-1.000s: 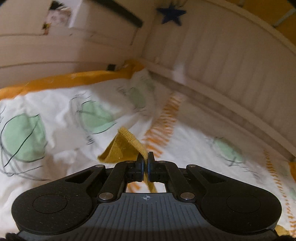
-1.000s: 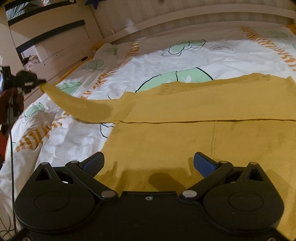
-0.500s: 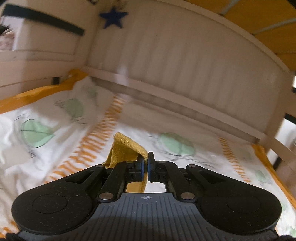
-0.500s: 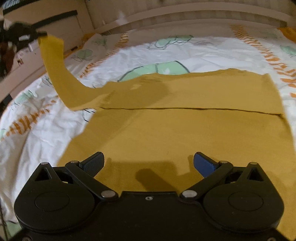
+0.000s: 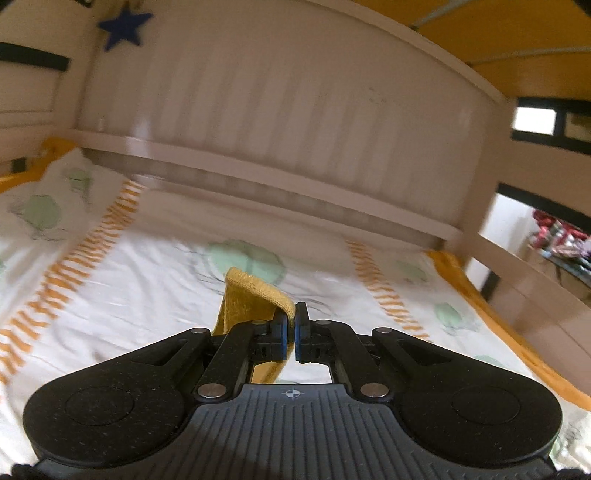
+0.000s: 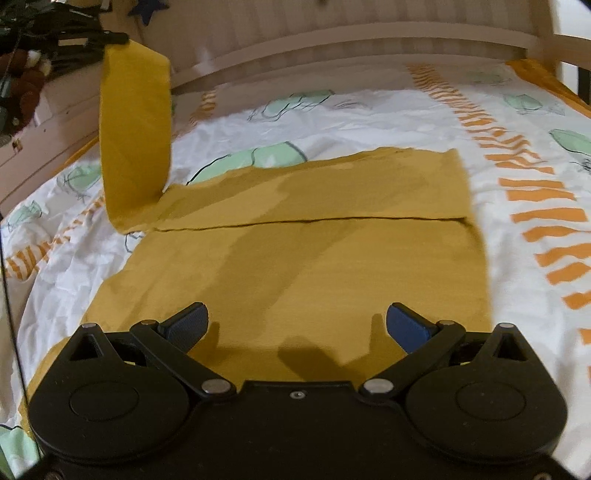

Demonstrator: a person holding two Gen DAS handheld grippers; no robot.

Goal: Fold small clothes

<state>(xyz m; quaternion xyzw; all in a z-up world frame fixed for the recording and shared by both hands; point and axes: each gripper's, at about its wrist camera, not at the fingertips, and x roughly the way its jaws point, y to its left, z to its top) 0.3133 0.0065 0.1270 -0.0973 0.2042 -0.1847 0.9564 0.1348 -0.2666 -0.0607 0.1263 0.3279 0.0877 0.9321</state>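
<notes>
A mustard-yellow garment (image 6: 303,258) lies flat on the bed, its far part folded over along a straight edge. Its sleeve (image 6: 135,136) stands lifted at the far left. My left gripper (image 5: 291,328) is shut on the sleeve cuff (image 5: 255,299) and holds it high above the bed; it also shows in the right wrist view (image 6: 110,37) at the top left. My right gripper (image 6: 297,325) is open and empty, low over the near part of the garment.
The bed has a white duvet (image 6: 369,118) with green shapes and orange stripes. A white slatted headboard (image 5: 295,122) runs along the far side, with a blue star (image 5: 123,27) on it. A wooden bed rail (image 5: 517,273) stands at the right.
My left gripper has lifted the sleeve from near the bed to high up and swung it rightward over the garment. My right gripper has stayed open and shifted slightly over the garment.
</notes>
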